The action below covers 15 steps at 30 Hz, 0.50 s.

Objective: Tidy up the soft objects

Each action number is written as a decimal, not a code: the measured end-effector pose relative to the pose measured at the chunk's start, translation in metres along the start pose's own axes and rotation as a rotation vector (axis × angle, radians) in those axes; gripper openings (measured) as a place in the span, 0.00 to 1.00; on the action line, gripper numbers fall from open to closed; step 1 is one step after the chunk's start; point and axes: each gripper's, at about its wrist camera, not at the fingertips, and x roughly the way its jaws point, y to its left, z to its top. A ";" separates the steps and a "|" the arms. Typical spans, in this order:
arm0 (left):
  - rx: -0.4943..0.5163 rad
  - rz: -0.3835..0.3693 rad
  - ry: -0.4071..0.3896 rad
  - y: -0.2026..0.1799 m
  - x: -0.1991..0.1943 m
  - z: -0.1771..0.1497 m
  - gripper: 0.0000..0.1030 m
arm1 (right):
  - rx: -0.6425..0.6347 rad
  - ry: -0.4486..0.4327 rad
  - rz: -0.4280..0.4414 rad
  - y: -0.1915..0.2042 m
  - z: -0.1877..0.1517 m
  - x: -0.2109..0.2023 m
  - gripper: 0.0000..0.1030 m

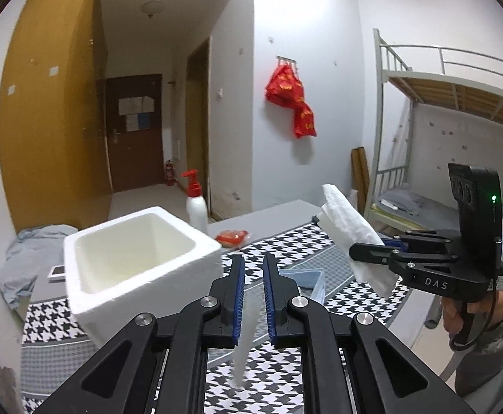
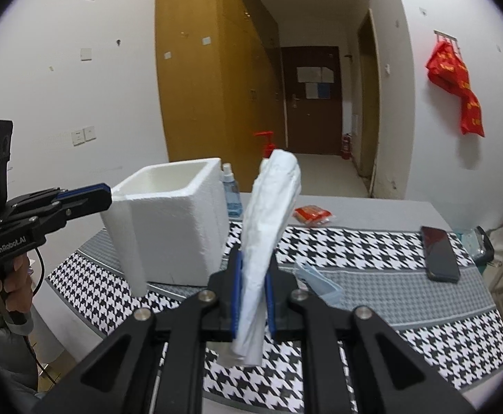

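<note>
The left claw (image 1: 253, 258) is closed on a thin white strip (image 1: 243, 345), seen edge-on at the lower centre of the left wrist view. In the right wrist view the same strip hangs from the claw's tips at the left of the frame and dangles straight down in front of the foam box (image 2: 182, 227). Its long axis is vertical, its free end points at the surface (image 2: 355, 241), and it is clear of that surface. The pinch sits near the top end, probably so the limp piece hangs straight and can be lowered end first.

The right claw (image 2: 254, 258) grips a folded white cloth (image 2: 268, 214) across its lower part. The bundle's long axis runs from the lower centre of that frame up to the upper centre and leans slightly right; a short end sticks out below the pads. In the left wrist view it slants toward the upper left, in the air at the right of the frame. Gripping it across the folds seems meant to keep it bundled.

The open-topped box stands on the houndstooth-covered surface, near both claws, and is likely where the pieces are to go. A blue face mask (image 2: 317, 279) lies flat on the surface just beyond the right claw, not yet picked up.
</note>
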 end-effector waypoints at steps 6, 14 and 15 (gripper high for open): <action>-0.003 0.045 0.031 0.010 -0.003 -0.012 0.08 | -0.010 -0.001 0.040 0.007 0.002 0.008 0.15; -0.010 0.036 0.117 0.014 0.009 -0.037 0.42 | -0.013 0.008 0.058 0.012 0.003 0.013 0.15; -0.014 0.032 0.121 0.016 0.010 -0.040 0.49 | -0.012 0.009 0.058 0.012 0.002 0.014 0.15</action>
